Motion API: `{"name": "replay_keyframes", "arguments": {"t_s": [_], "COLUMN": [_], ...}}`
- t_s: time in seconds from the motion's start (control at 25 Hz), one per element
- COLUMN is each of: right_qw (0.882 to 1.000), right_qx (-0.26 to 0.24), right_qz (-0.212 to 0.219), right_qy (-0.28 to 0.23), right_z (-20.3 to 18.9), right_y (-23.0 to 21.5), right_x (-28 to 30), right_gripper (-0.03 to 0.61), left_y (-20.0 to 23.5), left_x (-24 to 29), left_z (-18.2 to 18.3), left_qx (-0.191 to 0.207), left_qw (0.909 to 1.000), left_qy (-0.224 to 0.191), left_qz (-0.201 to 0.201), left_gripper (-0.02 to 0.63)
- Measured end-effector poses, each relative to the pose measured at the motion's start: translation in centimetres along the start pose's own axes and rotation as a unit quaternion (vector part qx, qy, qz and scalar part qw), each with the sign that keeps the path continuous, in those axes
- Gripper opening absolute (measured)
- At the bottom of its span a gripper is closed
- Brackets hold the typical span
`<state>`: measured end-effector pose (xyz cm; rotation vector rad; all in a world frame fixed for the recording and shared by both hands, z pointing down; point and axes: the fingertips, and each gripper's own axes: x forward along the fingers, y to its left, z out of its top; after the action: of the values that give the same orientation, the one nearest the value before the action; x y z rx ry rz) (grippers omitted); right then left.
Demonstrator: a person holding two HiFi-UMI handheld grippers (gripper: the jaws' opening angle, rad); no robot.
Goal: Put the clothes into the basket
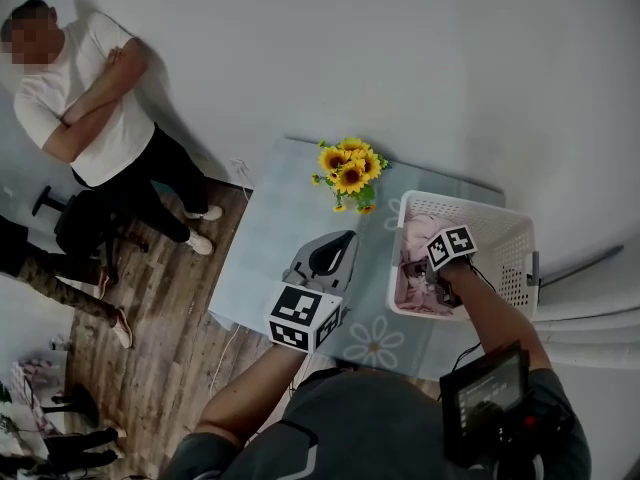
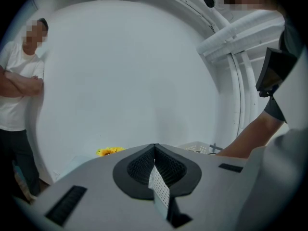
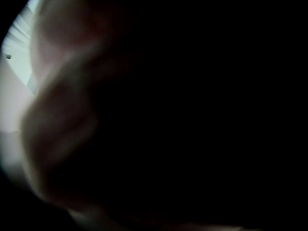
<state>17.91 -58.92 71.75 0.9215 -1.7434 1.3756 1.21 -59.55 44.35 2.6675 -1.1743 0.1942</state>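
Pink clothes point(image 1: 414, 240) swamp the right gripper point(image 1: 432, 280) inside the basket point(image 1: 505, 218); whether its jaws grip, I cannot tell. Best release low. The left gripper point(image 1: 340, 243) has its jaws closed, empty.

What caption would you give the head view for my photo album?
Right gripper down in a white basket of pink clothes; left gripper hovering over the table beside sunflowers.

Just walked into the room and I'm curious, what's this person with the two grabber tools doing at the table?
Looks like they're loading laundry. The right gripper is down inside the white basket among pink clothes. Fabric covers its camera, so its grip can't be read. The left gripper hangs shut and empty above the table, near the sunflowers. A bystander stands by the wall, arms folded.
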Motion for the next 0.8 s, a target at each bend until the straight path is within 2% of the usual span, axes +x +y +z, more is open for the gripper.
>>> {"name": "replay_keyframes", "arguments": {"t_s": [0.48, 0.64, 0.8], "right_qw": [1.000, 1.000, 1.000], "right_qx": [0.005, 0.000, -0.005], "right_qz": [-0.005, 0.008, 0.014], "right_qy": [-0.010, -0.013, -0.014], "right_z": [0.2, 0.1, 0.1], "right_y": [-0.3, 0.0, 0.0], "right_x": [0.6, 0.3, 0.1], "right_gripper": [0.341, 0.342, 0.370], "left_y": [0.3, -0.2, -0.5], "left_x": [-1.2, -2.0, -2.7], "left_z": [-0.1, 0.3, 0.4], "left_qx": [-0.006, -0.005, 0.000], "left_qw": [0.9999, 0.9998, 0.9996], "left_qy": [-0.008, -0.013, -0.017], "left_qz": [0.014, 0.016, 0.020], "left_gripper": [0.009, 0.009, 0.009]}}
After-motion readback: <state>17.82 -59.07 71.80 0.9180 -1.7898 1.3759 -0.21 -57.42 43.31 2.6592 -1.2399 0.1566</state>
